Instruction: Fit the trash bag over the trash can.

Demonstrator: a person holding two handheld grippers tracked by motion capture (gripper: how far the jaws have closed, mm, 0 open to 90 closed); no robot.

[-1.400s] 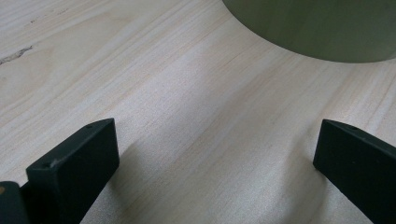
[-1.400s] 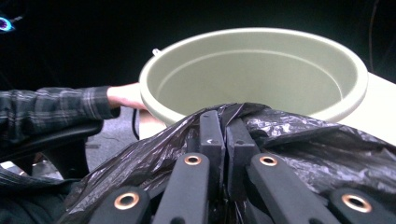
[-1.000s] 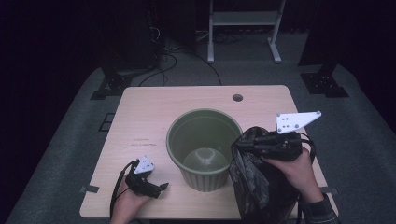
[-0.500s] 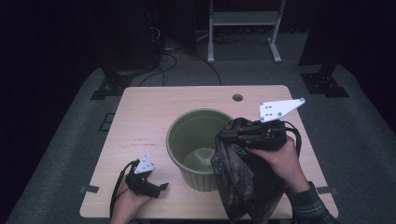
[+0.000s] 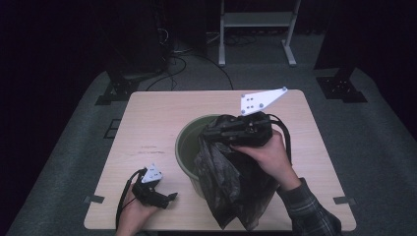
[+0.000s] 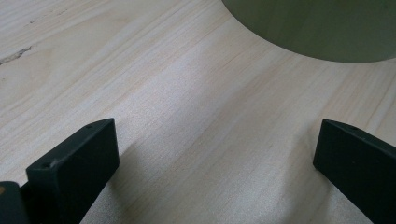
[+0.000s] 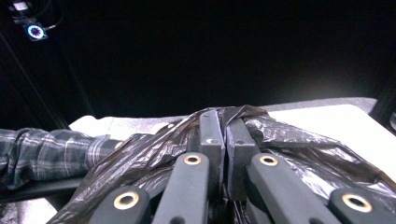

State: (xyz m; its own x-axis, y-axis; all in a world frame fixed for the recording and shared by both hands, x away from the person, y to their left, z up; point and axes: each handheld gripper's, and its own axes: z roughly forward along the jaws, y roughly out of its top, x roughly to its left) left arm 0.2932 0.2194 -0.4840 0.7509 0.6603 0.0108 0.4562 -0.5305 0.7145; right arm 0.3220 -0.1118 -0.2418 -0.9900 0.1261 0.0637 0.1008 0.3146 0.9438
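A green round bin (image 5: 184, 147) stands in the middle of the wooden table (image 5: 157, 118). My right gripper (image 5: 210, 133) hovers over the bin's right half, shut on the top edge of a black plastic bag (image 5: 231, 182). The bag hangs down in front of the bin and hides its right side. In the right gripper view the jaws (image 7: 222, 122) are pressed together with the crinkled bag (image 7: 289, 135) pinched between them. My left gripper (image 5: 169, 197) rests on the table at the front left, open, with bare wood between its jaws (image 6: 215, 140) and the bin's wall (image 6: 308, 28) just ahead.
A sleeve in plaid (image 7: 51, 144) shows at the left of the right gripper view. A white metal stand (image 5: 255, 19) and black equipment with cables (image 5: 147, 54) sit on the floor beyond the table. Bare wood lies left of the bin.
My right gripper has carried the bag to the left and upward, from beside the bin to over its right half. The left gripper has stayed put.
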